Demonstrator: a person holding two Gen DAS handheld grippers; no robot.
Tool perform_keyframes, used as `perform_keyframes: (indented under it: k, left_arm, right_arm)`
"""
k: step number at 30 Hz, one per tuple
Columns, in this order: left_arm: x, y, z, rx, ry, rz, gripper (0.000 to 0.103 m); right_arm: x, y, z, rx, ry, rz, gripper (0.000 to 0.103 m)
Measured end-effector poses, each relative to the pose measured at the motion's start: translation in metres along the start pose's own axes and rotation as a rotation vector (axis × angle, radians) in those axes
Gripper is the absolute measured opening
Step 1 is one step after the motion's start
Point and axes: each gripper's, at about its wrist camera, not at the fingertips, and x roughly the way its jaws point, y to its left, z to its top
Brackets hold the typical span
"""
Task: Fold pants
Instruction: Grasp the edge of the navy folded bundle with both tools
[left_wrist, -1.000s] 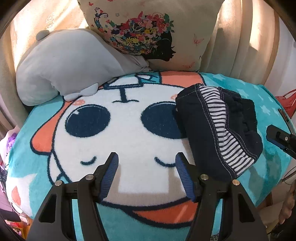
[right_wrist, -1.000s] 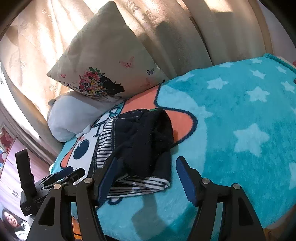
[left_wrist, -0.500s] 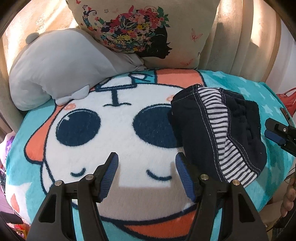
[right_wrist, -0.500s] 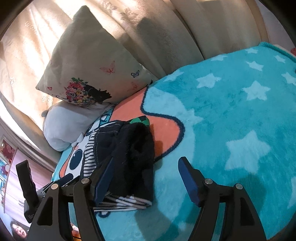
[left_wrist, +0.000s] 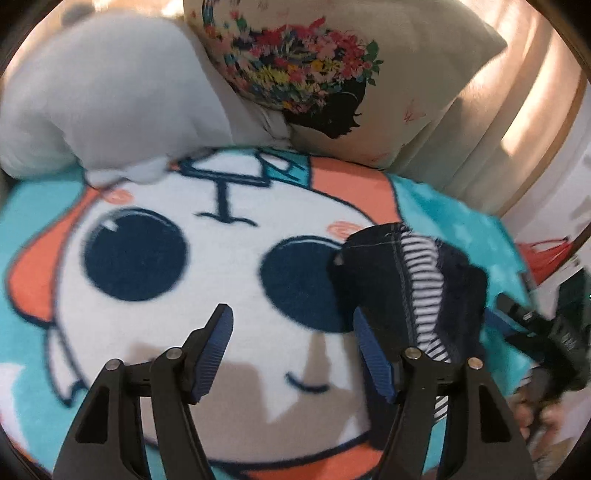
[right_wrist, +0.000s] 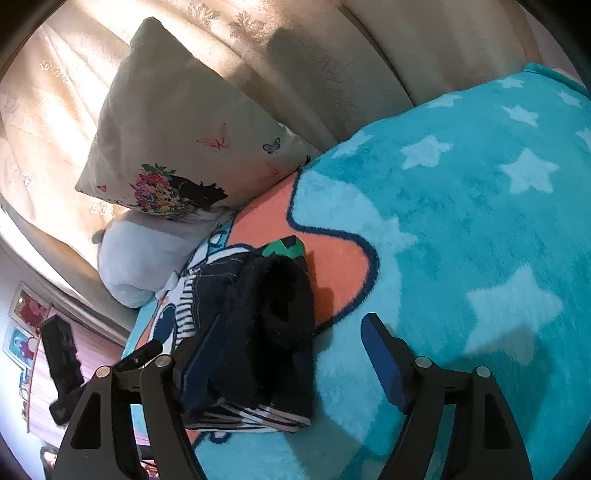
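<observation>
The dark navy pants (left_wrist: 410, 291) with a striped lining lie folded in a compact bundle on the cartoon-face blanket (left_wrist: 221, 266). In the right wrist view the pants (right_wrist: 266, 325) sit between and just left of my fingers. My left gripper (left_wrist: 293, 350) is open and empty, above the blanket just left of the bundle. My right gripper (right_wrist: 288, 362) is open and empty, just in front of the bundle, its left finger (right_wrist: 203, 354) against the bundle's near side. The other gripper (left_wrist: 546, 332) shows at the right edge of the left wrist view.
A floral cream pillow (left_wrist: 332, 74) and a grey plush pillow (left_wrist: 99, 99) lean at the head of the bed. Beige curtains (right_wrist: 332, 55) hang behind. The teal star-patterned blanket (right_wrist: 480, 221) spreads to the right. The bed edge drops off at the near side.
My left gripper has moved forward and lower toward the blanket, its view now blurred. My right gripper has moved closer to the folded pants. Both stay open.
</observation>
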Motion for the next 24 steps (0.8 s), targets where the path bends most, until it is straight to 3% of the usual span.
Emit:
perform_keyframes:
  k: [4,7,11,16,24]
  left_arm:
    - [0.024,-0.007,0.006,-0.012,0.055,-0.110,0.067]
    - [0.040,-0.012,0.008,-0.022,0.084,-0.147,0.068]
    - [0.048,-0.012,0.013,-0.036,0.085,-0.203,0.074]
    - [0.041,0.002,0.014,-0.097,0.066,-0.339,0.074]
    - [0.059,-0.019,0.011,-0.042,0.106,-0.322,0.075]
  right_arm:
    - [0.012,-0.001,0.004,0.010,0.032,0.001,0.083]
    - [0.023,-0.001,0.004,0.035,0.062,0.027,0.083]
    - [0.033,0.003,0.003,0.042,0.072,0.043,0.083]
    - [0.043,0.007,0.006,0.042,0.077,0.043,0.083]
    - [0.045,0.010,0.001,0.040,0.076,0.047,0.084]
